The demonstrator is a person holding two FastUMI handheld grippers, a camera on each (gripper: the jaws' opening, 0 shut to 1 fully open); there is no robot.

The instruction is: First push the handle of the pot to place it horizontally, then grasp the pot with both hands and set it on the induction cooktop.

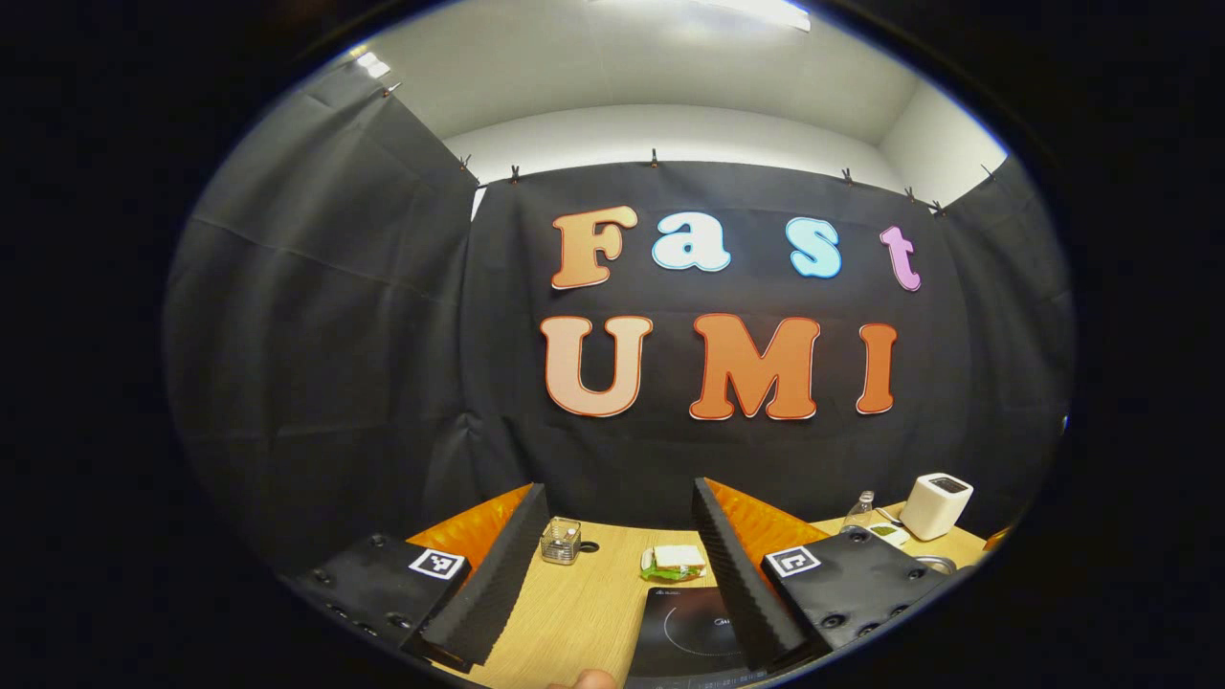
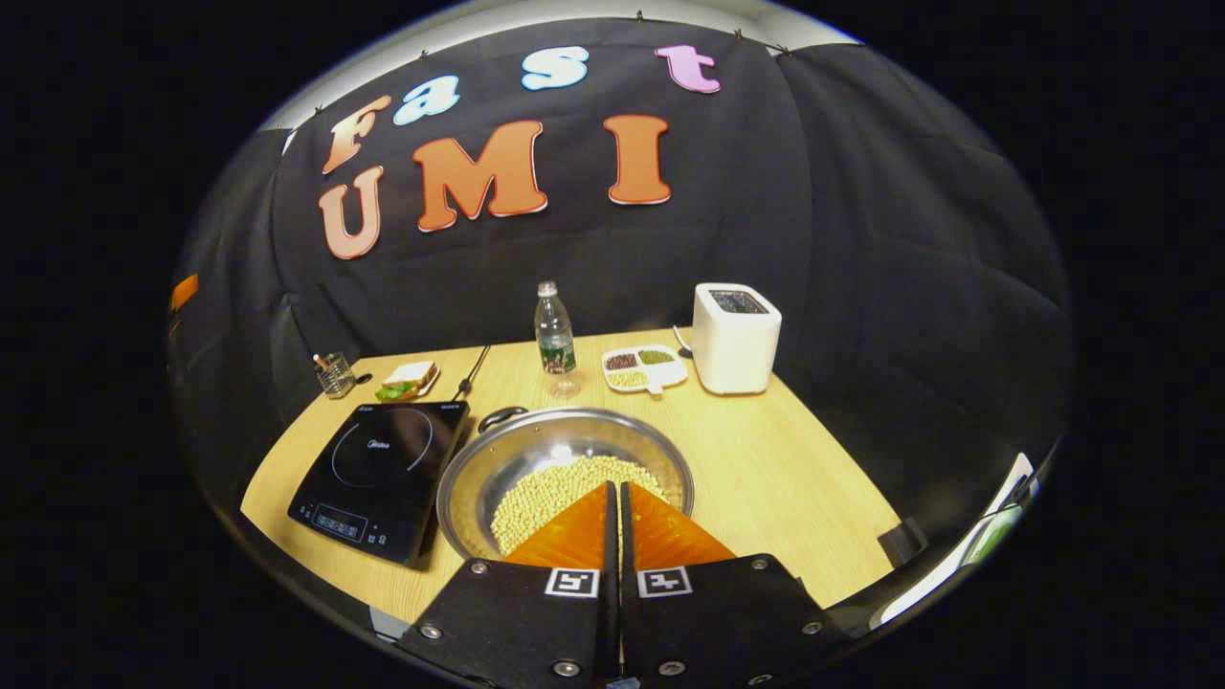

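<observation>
On the light wooden tabletop (image 2: pixel 766 459) the wide shiny steel pot (image 2: pixel 565 478) sits just right of the flat black induction cooktop (image 2: pixel 383 469), holding a heap of pale beans. Expect weight and a slick, stiff rim, so take it by both side handles; one dark loop handle (image 2: pixel 501 415) shows at the far rim, the other you probably can't see. Your right gripper (image 2: pixel 613 498) hangs clenched and empty over the beans. Your left gripper (image 1: pixel 617 536) is spread wide, empty, above the cooktop.
</observation>
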